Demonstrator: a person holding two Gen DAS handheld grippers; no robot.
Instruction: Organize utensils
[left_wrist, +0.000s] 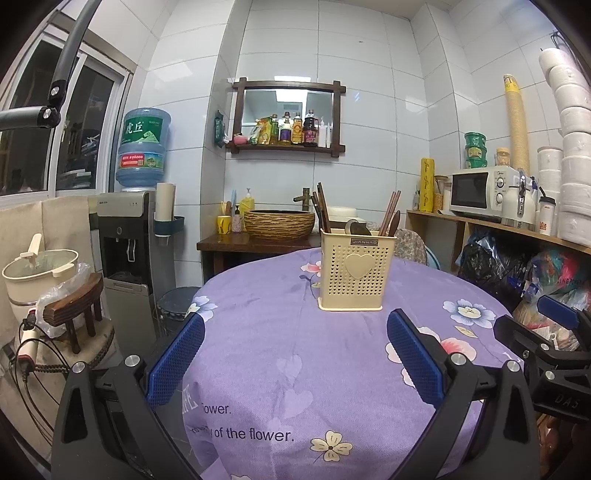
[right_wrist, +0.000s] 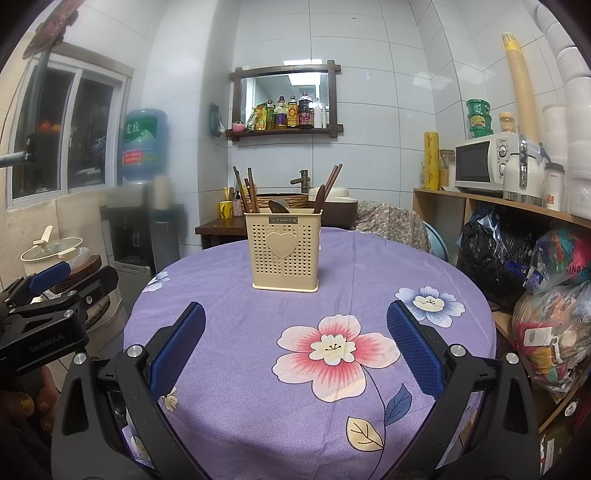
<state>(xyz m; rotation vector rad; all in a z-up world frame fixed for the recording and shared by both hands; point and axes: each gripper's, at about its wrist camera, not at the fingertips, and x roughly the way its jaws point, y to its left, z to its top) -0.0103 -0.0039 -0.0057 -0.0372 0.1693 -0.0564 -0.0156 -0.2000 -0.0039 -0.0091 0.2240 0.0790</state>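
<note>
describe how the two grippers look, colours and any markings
Both are black plastic frames with silver bolts and blue textured pads on the fingers. The left gripper carries white "GenRobot.AI" lettering; the right gripper shows embossed "DAS".

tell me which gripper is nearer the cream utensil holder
Hard to call; if either, the left. The utensil holder sits just right of centre ahead of the left gripper, and left of centre ahead of the right gripper. Both hover open over the purple tablecloth, well short of it.
</note>
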